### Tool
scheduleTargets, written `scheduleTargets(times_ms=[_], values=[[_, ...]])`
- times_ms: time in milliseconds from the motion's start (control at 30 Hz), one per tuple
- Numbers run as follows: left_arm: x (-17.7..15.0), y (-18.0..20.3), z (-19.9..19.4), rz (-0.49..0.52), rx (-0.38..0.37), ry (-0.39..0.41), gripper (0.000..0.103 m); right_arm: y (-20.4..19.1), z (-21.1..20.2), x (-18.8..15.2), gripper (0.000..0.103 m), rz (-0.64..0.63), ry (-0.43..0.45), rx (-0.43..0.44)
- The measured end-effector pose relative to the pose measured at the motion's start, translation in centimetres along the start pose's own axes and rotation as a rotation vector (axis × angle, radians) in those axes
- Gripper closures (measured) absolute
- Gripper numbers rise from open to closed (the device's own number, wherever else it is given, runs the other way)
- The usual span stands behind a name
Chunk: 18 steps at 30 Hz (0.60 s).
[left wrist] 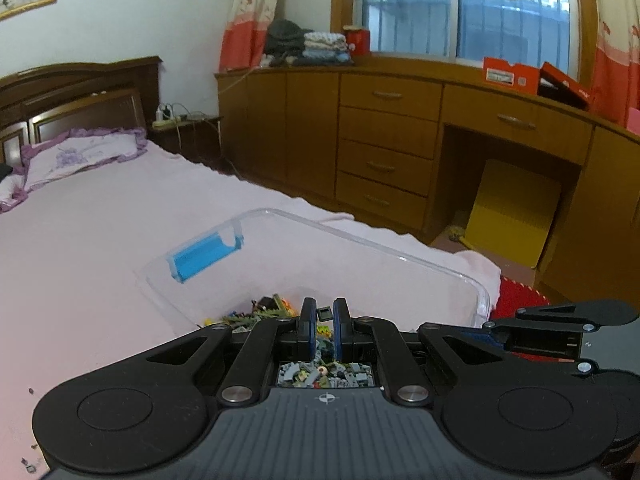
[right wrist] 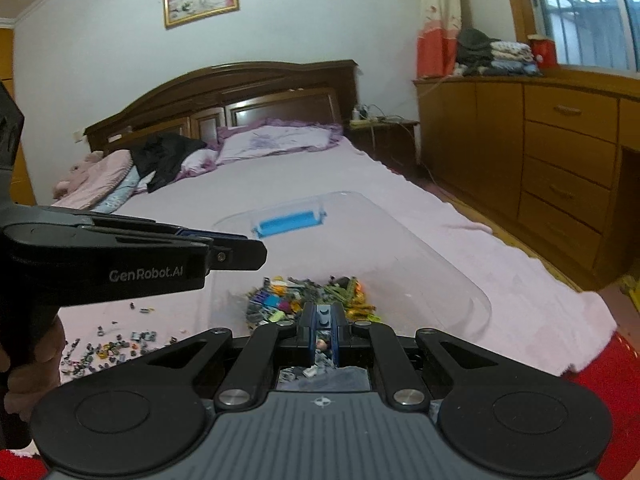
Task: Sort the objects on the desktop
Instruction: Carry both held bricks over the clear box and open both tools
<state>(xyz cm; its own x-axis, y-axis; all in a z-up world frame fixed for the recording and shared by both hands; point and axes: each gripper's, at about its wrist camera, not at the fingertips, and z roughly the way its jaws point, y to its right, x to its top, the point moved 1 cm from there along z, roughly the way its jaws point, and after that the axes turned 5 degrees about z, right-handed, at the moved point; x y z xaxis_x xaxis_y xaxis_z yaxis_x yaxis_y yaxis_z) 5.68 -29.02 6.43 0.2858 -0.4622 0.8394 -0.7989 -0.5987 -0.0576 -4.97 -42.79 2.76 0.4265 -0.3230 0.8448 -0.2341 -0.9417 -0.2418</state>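
Grippers angle downward over the clear bin (left wrist: 440, 272). Left hand-held gripper (left wrist: 323, 314) pinches a small dark piece (left wrist: 324, 313). Right hand-held gripper (right wrist: 324, 314) clamps a grey brick (right wrist: 324, 315).

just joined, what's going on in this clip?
A person is sorting small toy bricks on a bed, one handheld tool per hand. Both tools hover over a clear plastic bin with a blue latch that already holds a pile of mixed bricks. The left tool is shut on a small black piece; the right tool is shut on a grey studded brick. More loose bricks still lie scattered on the sheet beside the bin.
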Motion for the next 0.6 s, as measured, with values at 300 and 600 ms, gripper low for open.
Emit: scheduleTargets(times_ms=[300, 600], values=[[-1.6, 0.3, 0.5, 0.012, -0.01, -0.049, 0.093, 0.6, 0.9, -0.9, 0.095, 0.012, -0.008, -0.02], [-3.3, 0.5, 0.6, 0.028, 0.003, -0.084, 0.092, -0.7, 0.9, -1.3, 0.095, -0.015, -0.005, -0.021]])
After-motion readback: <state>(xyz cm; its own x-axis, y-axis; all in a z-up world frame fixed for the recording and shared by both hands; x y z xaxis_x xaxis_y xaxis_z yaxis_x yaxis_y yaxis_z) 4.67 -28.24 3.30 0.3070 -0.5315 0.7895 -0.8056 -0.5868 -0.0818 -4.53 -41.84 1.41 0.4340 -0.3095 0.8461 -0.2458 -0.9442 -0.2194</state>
